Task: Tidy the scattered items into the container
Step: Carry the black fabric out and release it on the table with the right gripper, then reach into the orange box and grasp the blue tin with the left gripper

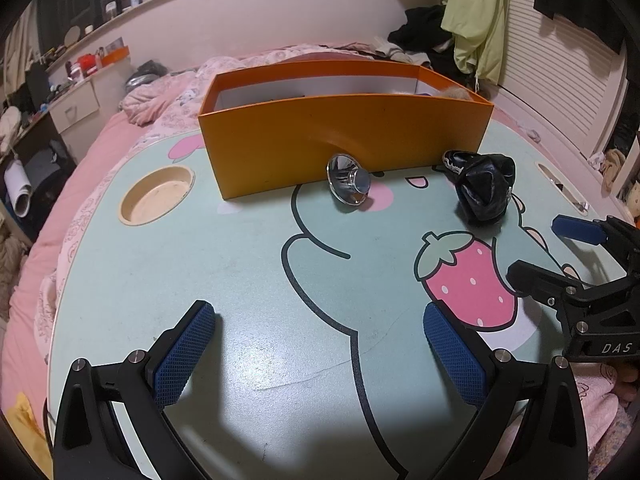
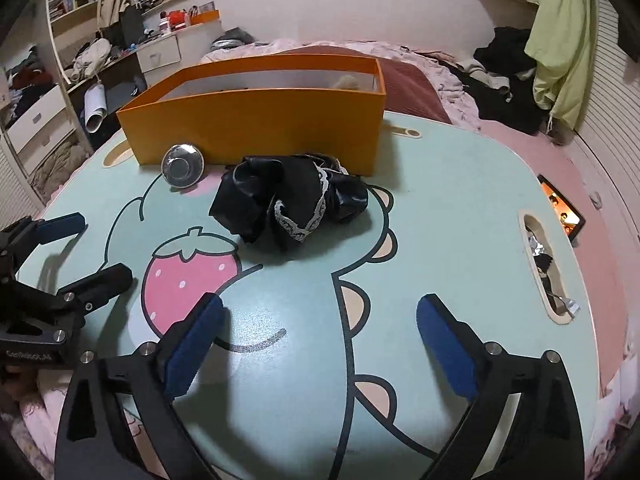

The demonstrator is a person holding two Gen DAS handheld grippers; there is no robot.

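Observation:
An orange box (image 1: 344, 140) stands at the far side of the pale green cartoon table (image 1: 248, 280); it also shows in the right wrist view (image 2: 256, 124). A shiny metal lid (image 1: 349, 184) leans against its front wall, also in the right wrist view (image 2: 182, 165). A crumpled black garment with white lace (image 2: 288, 204) lies in front of the box, also in the left wrist view (image 1: 482, 188). My left gripper (image 1: 320, 356) is open and empty, low over the near table. My right gripper (image 2: 320, 344) is open and empty, short of the garment; it also shows in the left wrist view (image 1: 544, 248).
A round cup recess (image 1: 157, 195) is sunk in the table at left. A slot handle (image 2: 546, 264) cuts the table's right side, with a lit phone (image 2: 562, 208) beside it. Pink bedding (image 1: 80, 184) surrounds the table. Clothes pile (image 2: 508, 68) at back right.

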